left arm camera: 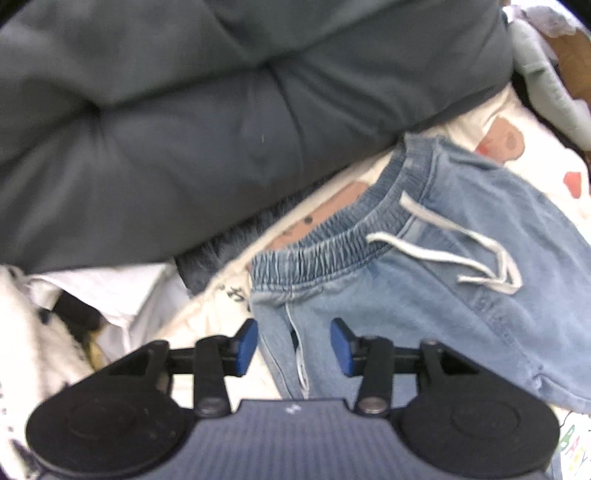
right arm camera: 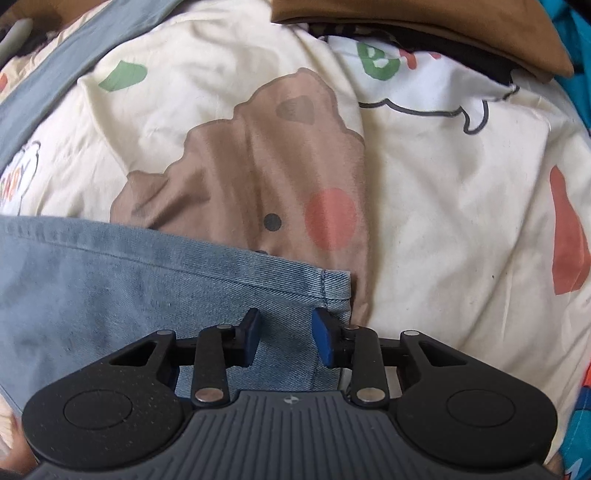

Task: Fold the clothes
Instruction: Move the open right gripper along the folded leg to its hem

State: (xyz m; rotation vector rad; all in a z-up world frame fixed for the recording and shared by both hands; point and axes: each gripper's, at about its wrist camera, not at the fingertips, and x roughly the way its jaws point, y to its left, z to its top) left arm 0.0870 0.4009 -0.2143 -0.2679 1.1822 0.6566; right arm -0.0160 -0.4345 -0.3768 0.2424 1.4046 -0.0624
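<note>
The left wrist view looked down on a pair of light blue denim trousers (left arm camera: 461,295) lying on a cream bedsheet (left arm camera: 476,125) printed with brown bears and red shapes. Their elasticated waistband (left arm camera: 332,240) curved from the middle of the picture toward the far right, and a white drawstring (left arm camera: 461,258) trailed loose across the cloth just below it. The left gripper (left arm camera: 293,345) hung above the near left edge of the trousers, its blue jaws released and parted, with a seam and a thin white cord showing in the gap below them and no cloth pinched. A thick grey quilt (left arm camera: 184,110) filled the far left, and a heap of white cloth (left arm camera: 92,302) lay at the near left. In the right wrist view the right gripper (right arm camera: 284,339) pointed down at a hemmed corner of the denim trousers (right arm camera: 110,288), which covered the near left of that picture. Its jaws stood partly apart over that corner, the right pad at the cloth's side edge; whether they pressed on the denim I could not tell. Beyond the hem the bedsheet (right arm camera: 424,184) spread out, showing a large brown bear face with a red cheek. A folded brown garment (right arm camera: 424,22) lay at the far right.
</note>
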